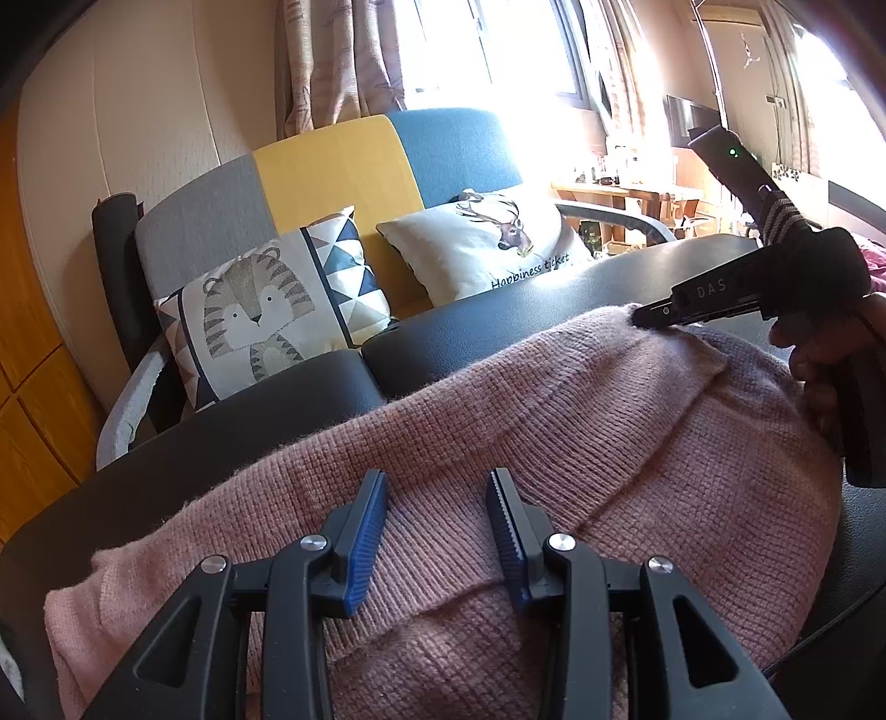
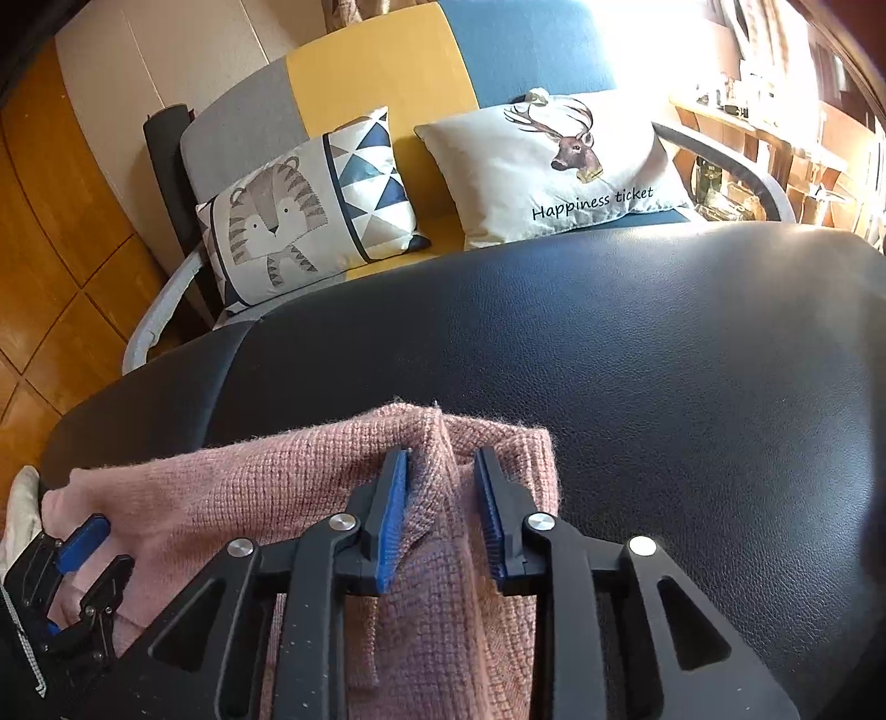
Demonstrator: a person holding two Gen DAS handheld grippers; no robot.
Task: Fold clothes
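Sofa (image 1: 332, 160) along the far side: back panels grey, yellow, blue. Two cushions lean on it, tiger cushion (image 2: 310, 210) at left, deer cushion (image 2: 554, 160) at right with the words "Happiness ticket". Bright window (image 1: 487, 44) with curtains behind the sofa, glare heavy at far right.

Desk (image 2: 637, 343) in front of the sofa: black, leather-like top, a seam dividing it at the left.

Sweater (image 1: 554, 410), pink knit, lies on the near part of the desk, bunched and partly folded, spread from the near left edge toward the right. A ribbed band shows near the middle.

Left gripper (image 1: 437, 531) low over the near part of the sweater. Blue-padded fingers (image 1: 365, 543) stand apart, released; knit lies flat in the gap below them, nothing pinched.

Right gripper (image 2: 440, 515) at the sweater's far right corner. In the right wrist view a raised ridge of knit stands between the fingers (image 2: 393, 520); pads close on either side of it. Cannot tell whether they press the fabric or have let go. From the left wrist view the tips sit at that corner.

Hand (image 1: 819, 371) holds the right gripper's handle at the right edge.
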